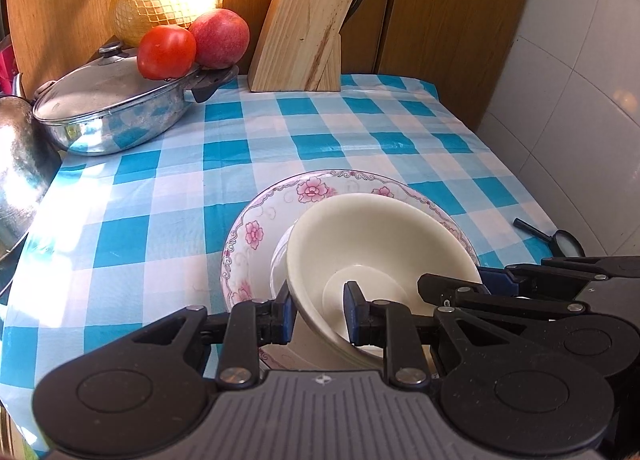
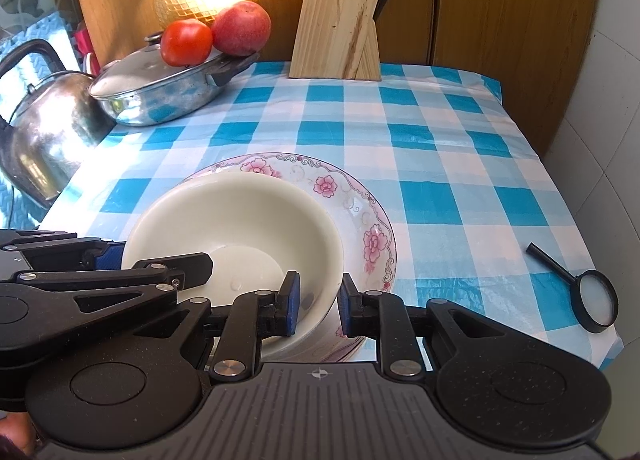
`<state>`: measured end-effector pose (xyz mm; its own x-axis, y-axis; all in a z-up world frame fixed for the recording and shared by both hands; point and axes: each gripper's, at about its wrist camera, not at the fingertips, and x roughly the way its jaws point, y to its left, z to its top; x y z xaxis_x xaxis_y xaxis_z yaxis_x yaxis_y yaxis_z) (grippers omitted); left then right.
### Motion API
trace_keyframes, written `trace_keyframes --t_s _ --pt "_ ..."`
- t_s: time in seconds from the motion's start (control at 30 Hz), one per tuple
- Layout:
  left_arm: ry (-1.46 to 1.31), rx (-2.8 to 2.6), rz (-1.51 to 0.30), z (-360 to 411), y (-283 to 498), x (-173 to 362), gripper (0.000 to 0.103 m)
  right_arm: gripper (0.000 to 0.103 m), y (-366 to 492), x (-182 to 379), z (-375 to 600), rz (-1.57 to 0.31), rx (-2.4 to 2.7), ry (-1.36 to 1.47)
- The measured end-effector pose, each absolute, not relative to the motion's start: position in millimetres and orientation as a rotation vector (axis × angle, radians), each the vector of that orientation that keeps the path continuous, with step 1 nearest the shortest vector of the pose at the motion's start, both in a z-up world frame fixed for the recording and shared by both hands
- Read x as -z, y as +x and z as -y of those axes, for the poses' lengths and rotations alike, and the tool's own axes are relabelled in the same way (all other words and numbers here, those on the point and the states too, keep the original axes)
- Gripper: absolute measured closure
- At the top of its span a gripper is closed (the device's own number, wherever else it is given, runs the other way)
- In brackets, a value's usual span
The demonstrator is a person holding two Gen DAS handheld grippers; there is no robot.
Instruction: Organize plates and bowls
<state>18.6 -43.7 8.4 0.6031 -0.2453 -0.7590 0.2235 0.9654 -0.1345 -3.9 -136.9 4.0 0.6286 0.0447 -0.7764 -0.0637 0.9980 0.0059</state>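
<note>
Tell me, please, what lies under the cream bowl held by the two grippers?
A floral plate on the checked tablecloth lies below the cream bowl. The bowl covers the plate's centre, so whether its base touches cannot be seen.

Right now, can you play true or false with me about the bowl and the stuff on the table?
1. Both grippers, left gripper and right gripper, pinch the white bowl. True.
2. The bowl is over a flowered plate. True.
3. The tomato sits on the tablecloth. False: it sits on the pan lid.
4. The magnifying glass is inside the bowl. False: it lies on the cloth.
</note>
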Motion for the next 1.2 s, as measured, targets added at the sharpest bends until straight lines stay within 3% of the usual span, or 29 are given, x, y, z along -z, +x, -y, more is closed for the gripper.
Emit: trace_keyframes --t_s 0.43,0.5,0.6,0.8,0.97,1.2 --pt "-0.037 0.245 -0.899 38 29 -3 0.086 0.071 4 1 135 -0.894 -0.058 -0.032" --pt "-0.046 0.229 -0.898 34 31 -4 0.086 0.059 3 -2 134 -0.879 -0.059 -0.035" --pt "-0.05 0.194 -0.888 28 32 -8 0.085 0.05 3 -8 137 -0.855 -0.055 -0.032" --pt "-0.067 0.148 -0.801 12 28 -34 0.065 0.037 0 -29 143 -0.758 -0.039 -0.021" --pt "-0.035 0.099 -0.73 8 40 -40 0.052 0.035 1 -35 145 -0.705 -0.026 -0.01" --pt "-0.02 0.112 -0.714 14 73 -49 0.047 0.033 25 -39 143 -0.703 -0.006 0.005"
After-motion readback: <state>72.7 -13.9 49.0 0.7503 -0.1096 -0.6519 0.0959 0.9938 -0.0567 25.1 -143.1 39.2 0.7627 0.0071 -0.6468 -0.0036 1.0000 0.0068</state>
